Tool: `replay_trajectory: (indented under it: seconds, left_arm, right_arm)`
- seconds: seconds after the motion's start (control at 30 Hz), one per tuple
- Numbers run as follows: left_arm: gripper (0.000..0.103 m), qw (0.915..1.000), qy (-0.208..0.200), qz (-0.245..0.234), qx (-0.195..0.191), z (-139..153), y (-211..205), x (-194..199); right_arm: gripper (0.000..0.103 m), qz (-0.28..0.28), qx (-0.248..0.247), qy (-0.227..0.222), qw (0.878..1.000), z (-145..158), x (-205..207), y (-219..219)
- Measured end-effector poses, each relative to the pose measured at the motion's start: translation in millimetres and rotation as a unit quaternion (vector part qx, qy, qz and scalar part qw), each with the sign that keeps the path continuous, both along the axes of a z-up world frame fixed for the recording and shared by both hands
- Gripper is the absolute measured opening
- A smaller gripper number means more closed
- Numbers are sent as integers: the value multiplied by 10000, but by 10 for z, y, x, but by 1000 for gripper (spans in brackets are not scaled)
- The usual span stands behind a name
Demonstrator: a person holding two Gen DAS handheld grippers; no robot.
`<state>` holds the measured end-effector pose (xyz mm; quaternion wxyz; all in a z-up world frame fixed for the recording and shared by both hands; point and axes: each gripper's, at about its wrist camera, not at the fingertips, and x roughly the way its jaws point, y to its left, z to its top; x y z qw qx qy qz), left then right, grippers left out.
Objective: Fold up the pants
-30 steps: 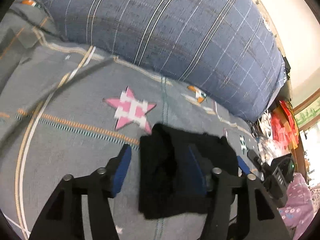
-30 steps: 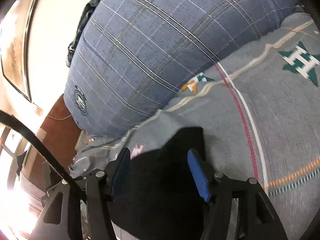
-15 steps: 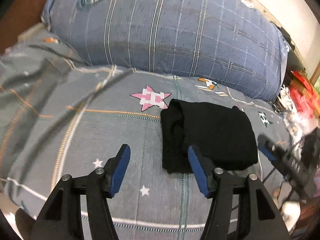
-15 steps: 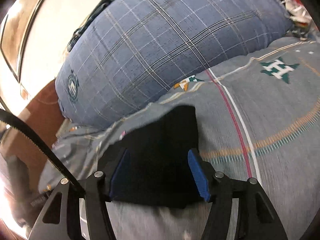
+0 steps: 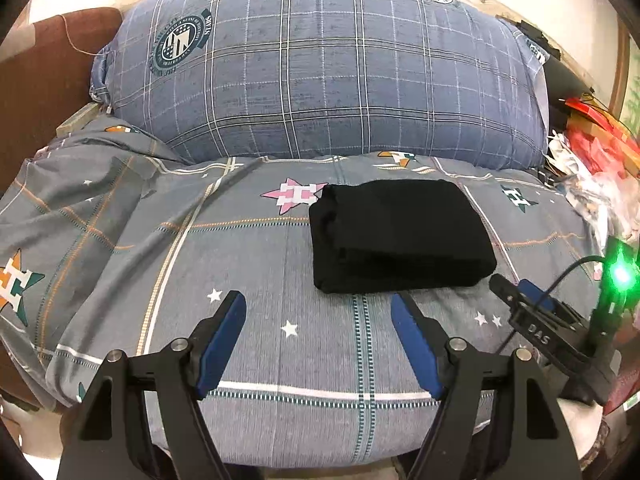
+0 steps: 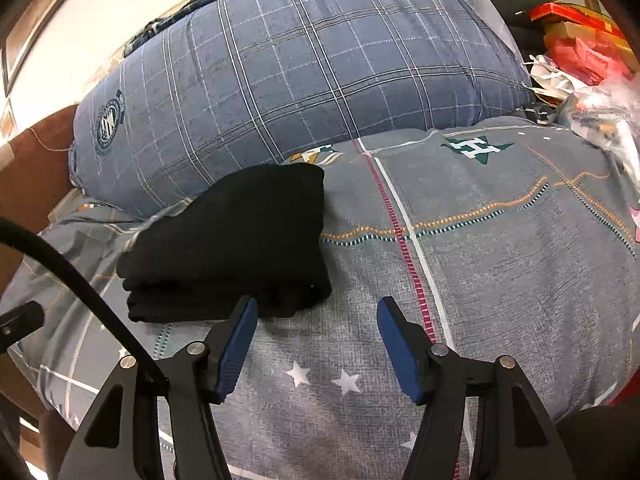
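- Your left gripper (image 5: 318, 312) is above the near part of the bed; its jaws are opening, and only bedsheet shows between the blue pads (image 5: 224, 340); it grips nothing.
- Your right gripper (image 6: 316, 320) has its jaws parted with bare sheet between them; the left blue pad (image 6: 238, 346) overlaps the near edge of the pants in that view, but whether it touches the cloth cannot be told; it grips nothing.
- The black pants (image 5: 400, 236) lie folded into a compact, layered rectangle on the bedsheet (image 5: 260, 272); the stacked fold edges face you at the near side.
- In the left wrist view the bundle lies beyond and to the right of the left gripper, apart from both pads; a pink star print (image 5: 294, 194) on the sheet is just beside its far left corner.
- In the right wrist view the pants (image 6: 236, 240) lie left of centre, with the far edge near the foot of the pillow (image 6: 304, 60).
- The large blue plaid pillow (image 5: 320, 72) spans the far side of the bed, behind the pants.
- The right gripper's black body, with a lit green lamp (image 5: 619, 274), shows at the right edge of the left wrist view, near the bundle's near right corner.
- Red packaging and loose clutter (image 6: 580, 52) lie past the right end of the pillow.
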<state>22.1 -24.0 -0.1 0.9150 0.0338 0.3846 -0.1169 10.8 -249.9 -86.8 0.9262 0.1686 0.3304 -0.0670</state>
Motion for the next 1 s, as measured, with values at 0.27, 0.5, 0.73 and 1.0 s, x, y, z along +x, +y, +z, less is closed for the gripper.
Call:
replay_trajectory:
  seconds: [0.27, 0.5, 0.73, 1.0]
  left_arm:
    - [74, 9999, -95, 34, 64, 56, -36, -63]
    - [74, 9999, -30, 14, 145, 8, -88, -63]
    - [74, 9998, 35, 0, 188, -26, -115, -45]
    - [74, 9997, 113, 24, 222, -80, -135, -19]
  right_arm:
    - [67, -145, -175, 61, 9997, -35, 20, 25]
    - [68, -133, -173, 107, 9997, -62, 55, 31]
    - [69, -118, -159, 159, 9997, -89, 82, 46]
    - [71, -111, -139, 193, 9997, -100, 102, 56]
